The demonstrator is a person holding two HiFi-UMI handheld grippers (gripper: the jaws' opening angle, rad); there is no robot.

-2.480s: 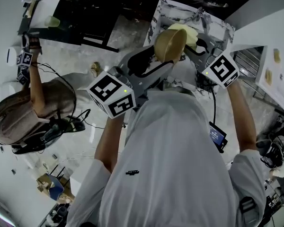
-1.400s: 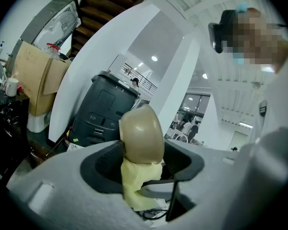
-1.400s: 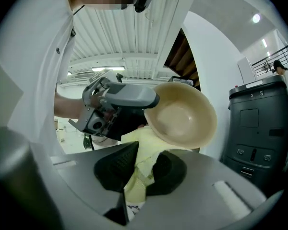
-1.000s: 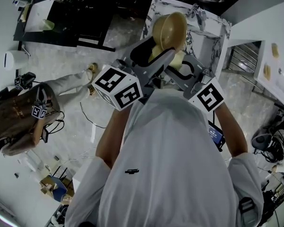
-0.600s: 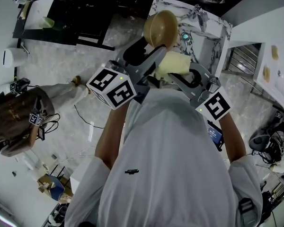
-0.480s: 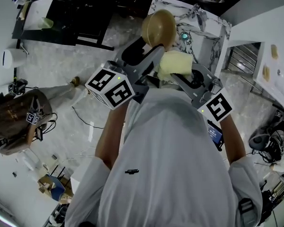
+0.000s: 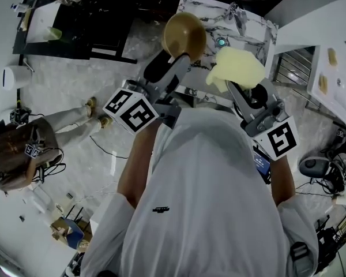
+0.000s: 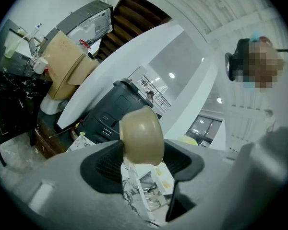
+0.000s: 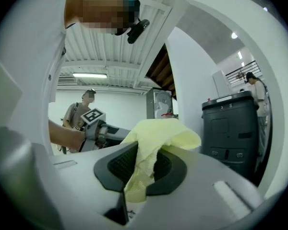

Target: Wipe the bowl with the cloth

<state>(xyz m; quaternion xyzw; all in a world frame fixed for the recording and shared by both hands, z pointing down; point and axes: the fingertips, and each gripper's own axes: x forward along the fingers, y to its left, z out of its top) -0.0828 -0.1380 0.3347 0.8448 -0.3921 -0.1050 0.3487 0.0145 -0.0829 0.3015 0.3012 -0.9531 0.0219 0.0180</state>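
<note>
The left gripper (image 7: 179,59) is clamped on the rim of the tan bowl (image 7: 185,34), which it holds aloft on its side. Beside it, with a clear gap between, the right gripper (image 7: 235,85) pinches the yellow cloth (image 7: 240,68). A marble-patterned surface (image 7: 251,26) lies beyond.

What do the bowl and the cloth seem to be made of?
The bowl looks like plastic or glazed ceramic, I cannot tell which: tan, smooth, with a soft sheen. The cloth looks like soft woven fabric: pale yellow, limp folds, fine mesh texture.
</note>
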